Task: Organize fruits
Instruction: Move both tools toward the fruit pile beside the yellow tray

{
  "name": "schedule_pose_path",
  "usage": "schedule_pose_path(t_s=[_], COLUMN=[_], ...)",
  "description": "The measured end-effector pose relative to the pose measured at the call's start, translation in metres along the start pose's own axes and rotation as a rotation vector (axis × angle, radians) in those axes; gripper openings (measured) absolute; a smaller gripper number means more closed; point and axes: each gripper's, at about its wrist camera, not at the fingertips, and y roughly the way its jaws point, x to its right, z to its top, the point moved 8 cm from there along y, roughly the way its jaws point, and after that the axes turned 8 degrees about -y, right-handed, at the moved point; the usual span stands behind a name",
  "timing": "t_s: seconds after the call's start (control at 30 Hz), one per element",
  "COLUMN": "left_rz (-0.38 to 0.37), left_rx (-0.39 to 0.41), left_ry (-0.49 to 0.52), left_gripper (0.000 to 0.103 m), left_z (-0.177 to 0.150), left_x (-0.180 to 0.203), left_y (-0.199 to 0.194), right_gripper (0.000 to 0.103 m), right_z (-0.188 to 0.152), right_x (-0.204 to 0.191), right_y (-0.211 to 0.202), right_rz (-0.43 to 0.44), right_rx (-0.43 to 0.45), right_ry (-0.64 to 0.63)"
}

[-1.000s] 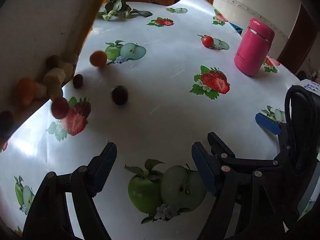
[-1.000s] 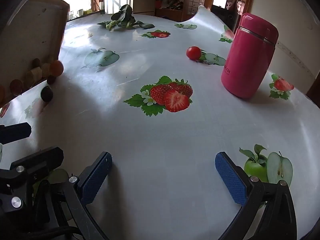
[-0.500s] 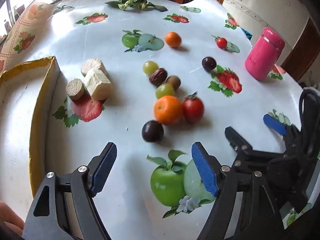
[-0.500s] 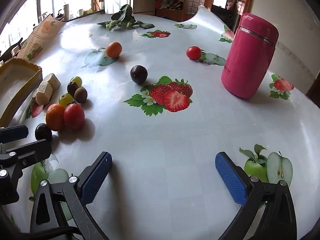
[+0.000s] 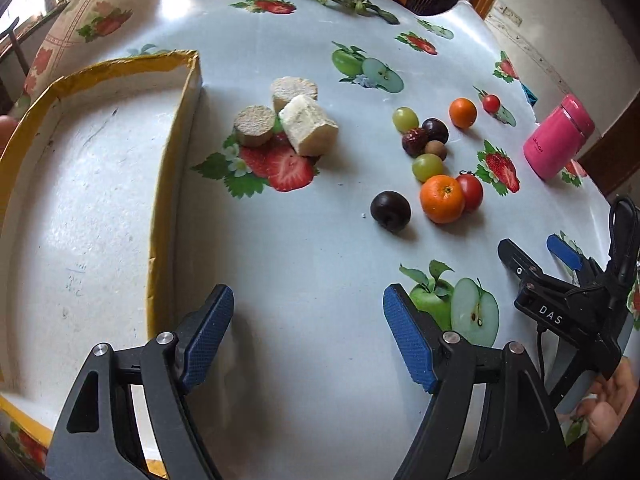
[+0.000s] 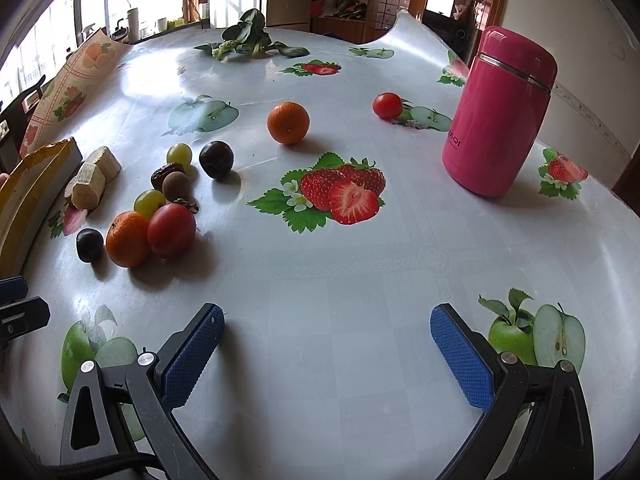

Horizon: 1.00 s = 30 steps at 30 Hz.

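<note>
Now that box (image 5: 80, 200) lies emptied at 9 o'clock, fruits (image 5: 442, 199) sit scattered; left gripper (image 5: 308, 336), right gripper (image 6: 328, 354) wide, holding nothing; sorting unstarted.

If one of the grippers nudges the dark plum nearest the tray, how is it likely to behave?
The dark plum looks round and smooth, so it would probably roll on the glossy tablecloth rather than slide. It sits apart from the big orange beside it, so a push that way would likely knock them together. Its shiny skin may slip between the left gripper's open pads.
</note>
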Motion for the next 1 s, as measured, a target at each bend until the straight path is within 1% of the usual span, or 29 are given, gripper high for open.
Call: schedule_pose_path(t_s=[0.07, 0.13, 0.17, 0.23, 0.27, 0.33, 0.37, 0.4, 0.43, 0.47, 0.53, 0.57, 0.63, 0.73, 0.8, 0.87, 0.93, 1.0], left_rz=[0.013, 0.039, 0.053, 0.055, 0.056, 0.084, 0.087, 0.086, 0.092, 0.095, 0.113, 0.121, 0.139, 0.158, 0.15, 0.152, 0.157, 0.159], left_rx=[-0.024, -0.035, -0.031, -0.019, -0.014, 0.009, 0.028, 0.045, 0.059, 0.076, 0.111, 0.128, 0.162, 0.204, 0.218, 0.235, 0.248, 0.261], left_ry=[-0.012, -0.003, 0.004, 0.017, 0.02, 0.027, 0.029, 0.029, 0.03, 0.03, 0.036, 0.04, 0.047, 0.046, 0.037, 0.026, 0.022, 0.021], left_gripper=[0.077, 0.077, 0.077, 0.077, 0.077, 0.077, 0.077, 0.077, 0.077, 0.077, 0.077, 0.077, 0.077, 0.077, 0.077, 0.077, 0.077, 0.077], left_z=[-0.004, -0.01, -0.011, -0.013, -0.013, -0.012, -0.01, -0.009, -0.007, -0.004, 0.0, 0.002, 0.006, 0.007, 0.007, 0.007, 0.006, 0.006], left_x=[0.0, 0.004, 0.006, 0.013, 0.015, 0.018, 0.02, 0.022, 0.024, 0.026, 0.03, 0.033, 0.036, 0.038, 0.038, 0.037, 0.038, 0.037], left_y=[-0.002, -0.006, -0.01, -0.02, -0.027, -0.04, -0.048, -0.055, -0.062, -0.069, -0.083, -0.09, -0.103, -0.12, -0.129, -0.137, -0.142, -0.148], right_gripper=[0.102, 0.102, 0.102, 0.102, 0.103, 0.102, 0.102, 0.101, 0.101, 0.101, 0.101, 0.101, 0.102, 0.102, 0.102, 0.102, 0.102, 0.102], right_z=[0.0, 0.0, 0.0, 0.0, 0.001, 0.001, 0.003, 0.008, 0.015, 0.02, 0.029, 0.034, 0.045, 0.059, 0.066, 0.069, 0.069, 0.07], right_x=[0.0, 0.0, 0.0, -0.001, -0.002, -0.007, -0.006, -0.006, -0.007, -0.011, -0.023, -0.029, -0.04, -0.056, -0.061, -0.064, -0.065, -0.064], right_y=[0.0, 0.0, 0.0, 0.0, 0.0, -0.002, -0.008, -0.02, -0.033, -0.044, -0.056, -0.062, -0.075, -0.102, -0.119, -0.129, -0.137, -0.145], right_rz=[0.0, 0.0, -0.001, 0.001, 0.025, 0.047, 0.063, 0.122, 0.2, 0.26, 0.37, 0.399, 0.412, 0.44, 0.464, 0.448, 0.453, 0.464], right_rx=[0.0, 0.001, 0.001, 0.0, -0.005, -0.069, -0.073, -0.034, 0.017, 0.032, 0.011, 0.002, -0.001, 0.037, 0.059, 0.043, 0.023, 0.037], right_ry=[-0.001, 0.0, -0.001, -0.002, -0.006, -0.032, -0.006, 0.051, 0.112, 0.141, 0.155, 0.139, 0.072, -0.032, -0.076, -0.125, -0.166, -0.181])
